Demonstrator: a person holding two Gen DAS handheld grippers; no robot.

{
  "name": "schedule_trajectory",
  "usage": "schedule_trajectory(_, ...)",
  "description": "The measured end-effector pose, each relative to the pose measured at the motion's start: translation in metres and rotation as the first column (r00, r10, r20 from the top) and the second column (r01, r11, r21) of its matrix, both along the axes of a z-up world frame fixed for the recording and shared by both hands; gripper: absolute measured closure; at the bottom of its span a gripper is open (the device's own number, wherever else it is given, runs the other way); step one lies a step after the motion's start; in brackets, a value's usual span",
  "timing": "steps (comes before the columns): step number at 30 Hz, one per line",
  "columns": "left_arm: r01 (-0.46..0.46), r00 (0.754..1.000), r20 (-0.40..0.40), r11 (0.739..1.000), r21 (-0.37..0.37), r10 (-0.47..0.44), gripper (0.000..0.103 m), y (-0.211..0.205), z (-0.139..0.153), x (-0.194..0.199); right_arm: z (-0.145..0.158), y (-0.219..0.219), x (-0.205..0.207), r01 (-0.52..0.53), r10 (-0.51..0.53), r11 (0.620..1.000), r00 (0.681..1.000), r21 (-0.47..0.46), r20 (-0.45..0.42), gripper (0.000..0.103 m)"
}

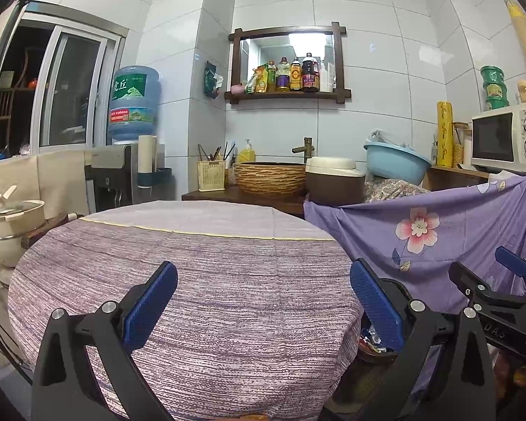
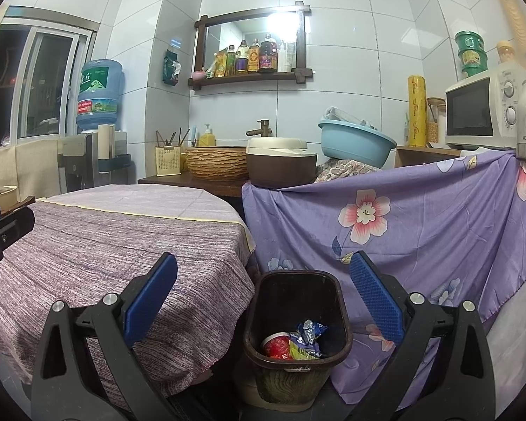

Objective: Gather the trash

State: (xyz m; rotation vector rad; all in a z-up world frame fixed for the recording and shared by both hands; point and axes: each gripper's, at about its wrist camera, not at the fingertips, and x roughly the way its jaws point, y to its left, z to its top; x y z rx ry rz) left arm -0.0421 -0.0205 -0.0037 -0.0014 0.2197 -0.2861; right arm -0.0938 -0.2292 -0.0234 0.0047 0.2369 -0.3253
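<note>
A dark brown trash bin (image 2: pixel 259 319) stands on the floor between the round table (image 2: pixel 105 245) and the draped counter. Inside it lie a red paper cup (image 2: pixel 276 345), a blue-silver wrapper (image 2: pixel 308 331) and a yellow-green wrapper (image 2: pixel 299 351). My right gripper (image 2: pixel 263 301) is open and empty, held above the bin. My left gripper (image 1: pixel 263 305) is open and empty over the table's striped purple cloth (image 1: pixel 193 280). The bin's trash (image 1: pixel 371 340) peeks out beside the left gripper's right finger. The right gripper shows at the right edge of the left wrist view (image 1: pixel 501 287).
A purple floral cloth (image 2: pixel 403 238) hangs over the counter on the right. Behind it stand a rice cooker (image 2: pixel 280 165), a blue basin (image 2: pixel 354 144), a microwave (image 2: pixel 480 112) and a woven basin sink (image 2: pixel 217 163). A water dispenser (image 2: pixel 94 140) stands at the back left.
</note>
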Motion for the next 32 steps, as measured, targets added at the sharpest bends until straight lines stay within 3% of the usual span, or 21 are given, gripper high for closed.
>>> schedule_trajectory(32, 0.026, 1.000, -0.010, 1.000, 0.006, -0.026, 0.005, 0.0062, -0.0035, 0.0046, -0.0012, -0.0021, -0.0004, 0.010, -0.010, 1.000, 1.000, 0.012, -0.009, 0.006)
